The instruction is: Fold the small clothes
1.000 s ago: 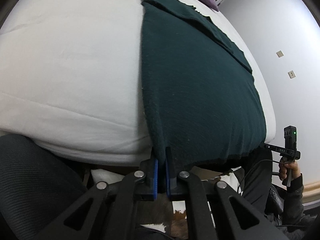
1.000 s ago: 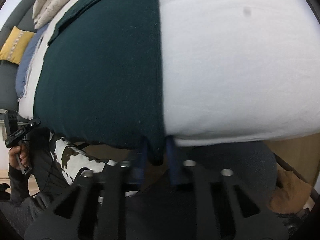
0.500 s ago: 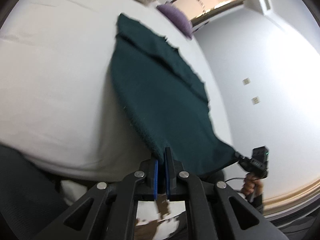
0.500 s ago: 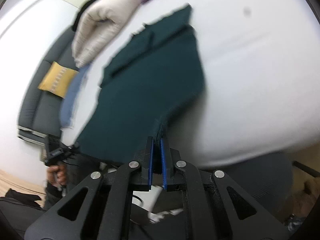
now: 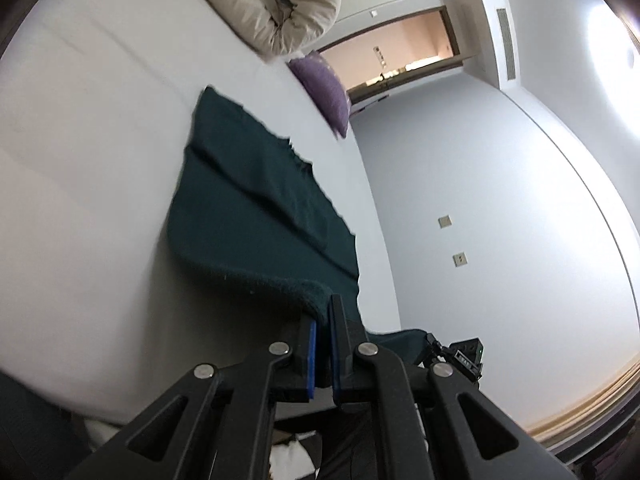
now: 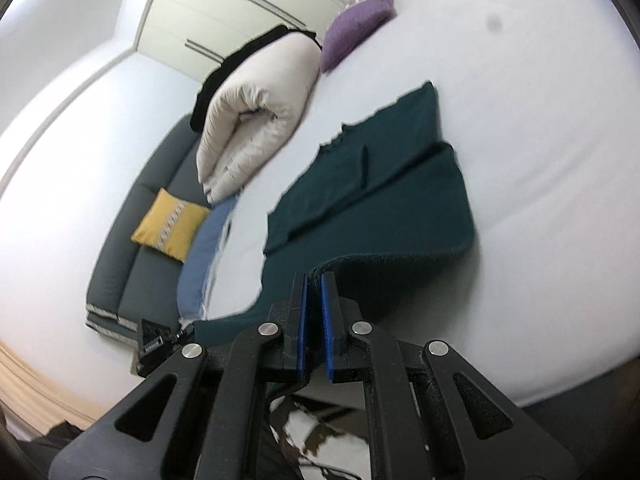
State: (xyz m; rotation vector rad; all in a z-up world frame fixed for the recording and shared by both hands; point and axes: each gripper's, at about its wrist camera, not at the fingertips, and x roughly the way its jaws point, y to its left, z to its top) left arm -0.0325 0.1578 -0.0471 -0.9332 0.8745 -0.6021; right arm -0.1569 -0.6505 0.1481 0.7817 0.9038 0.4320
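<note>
A: How was the dark green garment held?

B: Its near hem was pinched by the left gripper and the right gripper, one corner each, jaws pressed together; the rest lay on the white bed.

A: How was the fold best done?

B: Both corners were best carried level and together toward the far edge, the hem kept taut.

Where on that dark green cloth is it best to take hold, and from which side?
At its two near corners, coming from the bed's near edge. The dark green cloth lies flat on the white bed, so only its thin hem gives the jaws something to pinch. Both the left gripper and the right gripper already pinch that hem, so it lifts evenly.
</note>
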